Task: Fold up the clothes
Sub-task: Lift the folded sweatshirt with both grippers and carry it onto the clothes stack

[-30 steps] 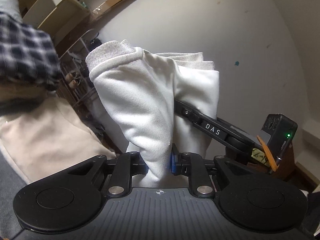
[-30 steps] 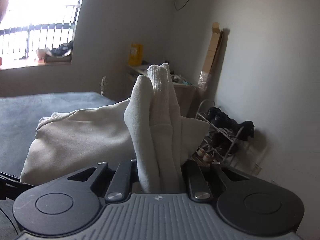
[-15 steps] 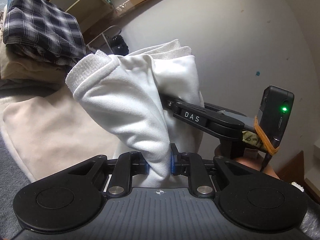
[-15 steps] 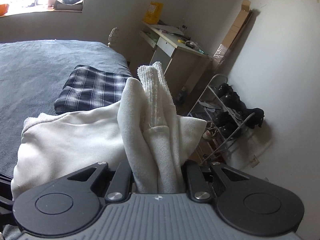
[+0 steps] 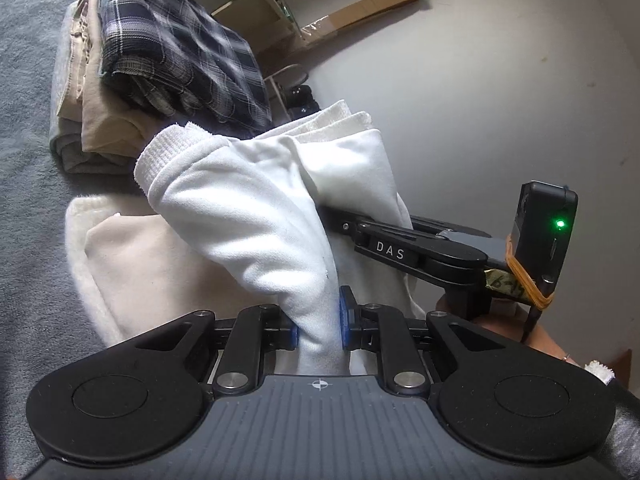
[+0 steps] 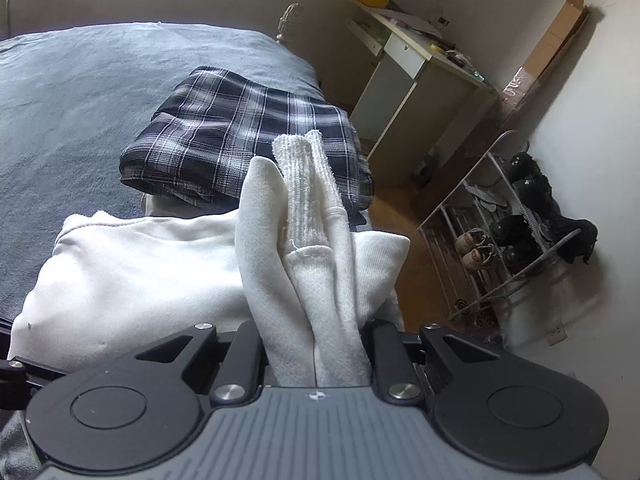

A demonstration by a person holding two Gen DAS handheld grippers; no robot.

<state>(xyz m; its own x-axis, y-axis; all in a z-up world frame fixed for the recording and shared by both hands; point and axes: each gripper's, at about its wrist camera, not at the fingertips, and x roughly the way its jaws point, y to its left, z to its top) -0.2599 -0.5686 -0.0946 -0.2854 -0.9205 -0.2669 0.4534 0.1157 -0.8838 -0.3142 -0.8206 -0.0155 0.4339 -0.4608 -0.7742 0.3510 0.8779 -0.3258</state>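
- White fleece is bunching up thick between both sets of jaws — that's the sweatshirt, and each gripper is clenching a fistful of it.
- The left gripper is pinching a fold with the ribbed cuff flopping over its top; the right gripper is clamping several layers, ribbed edge sticking straight up.
- The rest of the garment is draping down onto the grey bed, so they're holding one doubled edge, likely to lay a fold over the body.
- Just beyond, the plaid shirt is sitting folded atop a beige stack — the finished pile, by the look of it.
- Holding both corners together is keeping the edge even for the fold.
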